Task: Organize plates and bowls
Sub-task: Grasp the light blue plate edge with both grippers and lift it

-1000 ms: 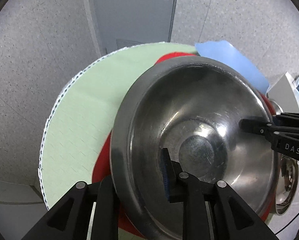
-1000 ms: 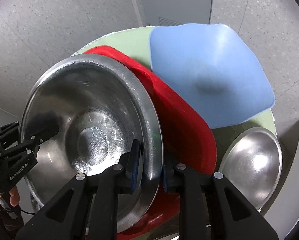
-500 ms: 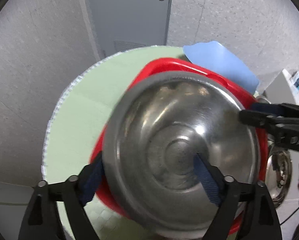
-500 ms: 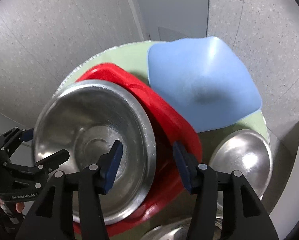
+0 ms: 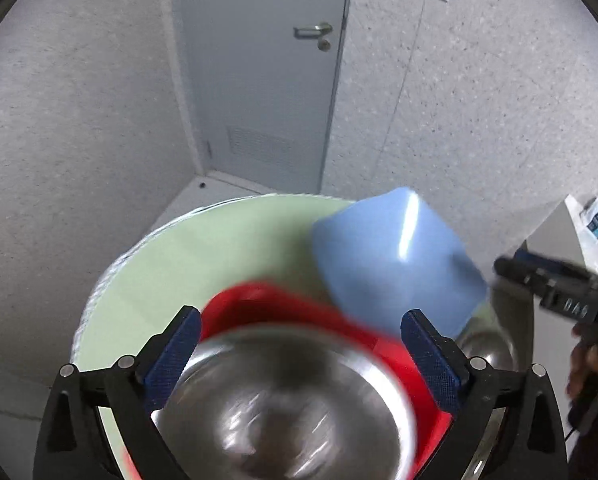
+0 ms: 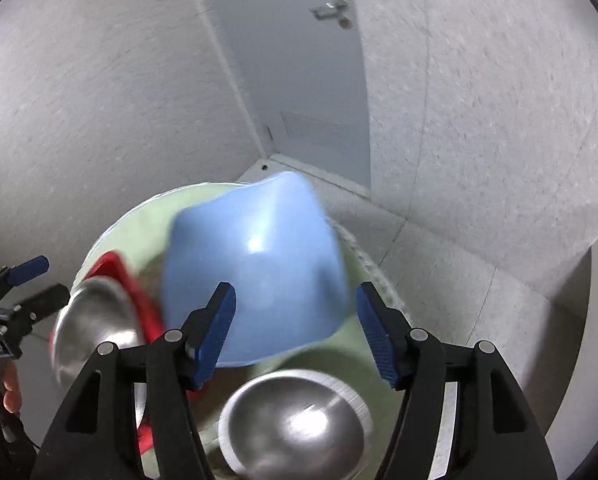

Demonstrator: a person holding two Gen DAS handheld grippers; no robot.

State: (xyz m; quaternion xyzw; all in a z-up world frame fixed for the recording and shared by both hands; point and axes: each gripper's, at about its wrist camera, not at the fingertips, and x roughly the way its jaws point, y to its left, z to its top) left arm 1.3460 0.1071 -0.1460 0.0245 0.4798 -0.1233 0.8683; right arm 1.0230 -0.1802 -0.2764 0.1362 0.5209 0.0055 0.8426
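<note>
Large round stainless steel bowl (image 5: pixel 283 408) sits inside a red plastic plate with raised rim (image 5: pixel 299 308), at the near-left part of the round pale green table (image 5: pixel 203 256). In the left wrist view the bowl is motion-blurred and its near edge is cut off by the frame bottom; the red plate shows only as a crescent behind it and a patch at right. In the right wrist view the same bowl (image 6: pixel 91 320) is smeared and partly hidden behind the gripper body.

Light blue plastic plate with angular edges (image 5: pixel 391 264) lies just to the right of and beyond the red plate; whether the two overlap or only touch cannot be told through the blur. In the right wrist view its near edge (image 6: pixel 255 276) is covered by the left finger.

Smaller stainless steel bowl (image 6: pixel 295 424) stands near the right side of the table, close to the blue plate; its lower rim is cut off.

Left gripper (image 5: pixel 299 352): jaws spread wide, straddling the big bowl's far rim, nothing clamped. Right gripper (image 6: pixel 295 320): jaws wide apart, holding nothing, above the blue plate and small bowl. It also appears at the far right of the left wrist view (image 5: pixel 555 292), blurred.

Grey door with lever handle (image 5: pixel 259 80) stands beyond the table, between speckled walls.
</note>
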